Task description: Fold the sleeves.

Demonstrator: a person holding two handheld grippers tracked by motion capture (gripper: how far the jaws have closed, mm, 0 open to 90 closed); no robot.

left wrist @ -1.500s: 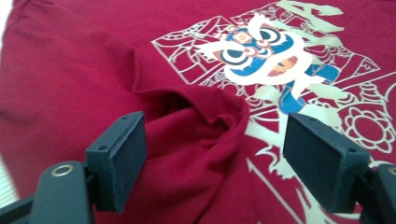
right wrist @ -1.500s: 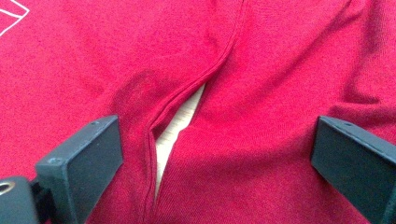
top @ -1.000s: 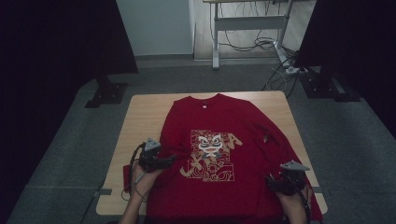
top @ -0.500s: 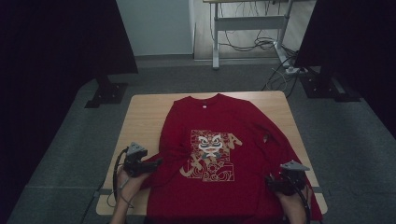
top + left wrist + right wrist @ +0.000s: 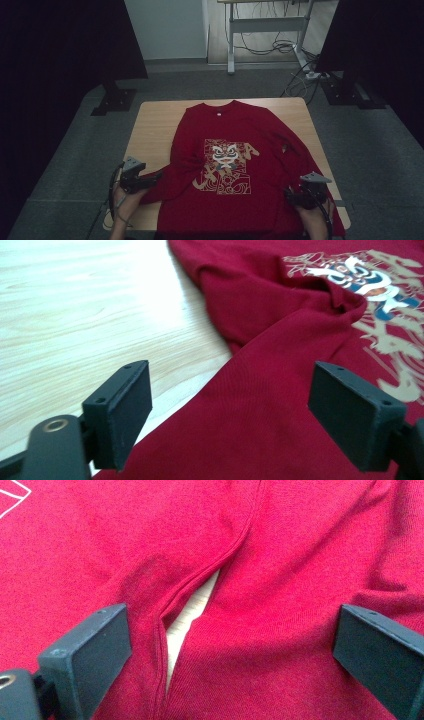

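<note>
A red T-shirt (image 5: pixel 235 165) with a lion-dance print lies face up on the wooden table (image 5: pixel 150 125). Its hem hangs over the near edge. My left gripper (image 5: pixel 159 176) sits at the shirt's near-left side and points right toward it. In the left gripper view the jaws (image 5: pixel 235 415) stand wide apart over a fold of red cloth (image 5: pixel 280 340); they have just closed a touch and pinch nothing. My right gripper (image 5: pixel 289 195) rests at the near-right corner of the shirt. Its jaws (image 5: pixel 235 650) are open above a hem seam (image 5: pixel 200 585), where a sliver of table shows.
Bare wood (image 5: pixel 75 315) runs along the left side of the table. Behind the table stand a desk frame (image 5: pixel 265 30) with cables on the floor, and black stand bases at left (image 5: pixel 115 100) and right (image 5: pixel 350 95). Grey carpet surrounds the table.
My left gripper has moved left, off the printed part of the shirt to its left edge. The right gripper has stayed put.
</note>
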